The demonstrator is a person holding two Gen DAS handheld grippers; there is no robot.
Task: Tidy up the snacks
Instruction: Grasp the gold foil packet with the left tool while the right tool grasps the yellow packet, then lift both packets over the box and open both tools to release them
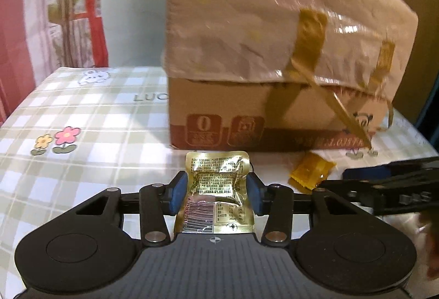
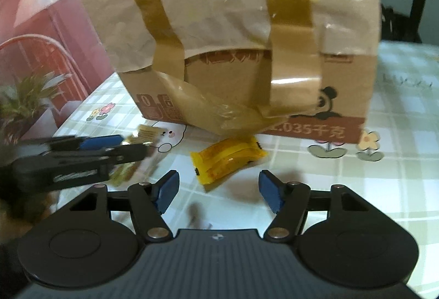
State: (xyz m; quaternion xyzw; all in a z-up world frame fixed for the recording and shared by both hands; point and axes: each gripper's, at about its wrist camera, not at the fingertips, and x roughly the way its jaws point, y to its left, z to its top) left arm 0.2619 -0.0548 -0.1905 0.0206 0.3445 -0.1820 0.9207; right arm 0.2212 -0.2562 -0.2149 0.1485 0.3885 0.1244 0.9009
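A gold foil snack packet [image 1: 216,170] stands between the blue pads of my left gripper [image 1: 216,185], which press on its two sides; its barcode end points back toward the camera. In the right wrist view that left gripper [image 2: 131,146] is blurred at the left, with the gold packet [image 2: 145,133] at its tips. A yellow wrapped snack [image 2: 227,159] lies on the tablecloth just beyond my right gripper [image 2: 219,189], whose jaws stand open and apart from it. The same yellow snack [image 1: 311,171] shows at the right of the left wrist view.
A taped cardboard box [image 2: 233,24] with its flap partly raised stands close behind both snacks, also large in the left wrist view [image 1: 274,52]. The checked tablecloth [image 1: 82,120] with flower prints covers the table. A potted plant [image 2: 22,104] stands off the left edge.
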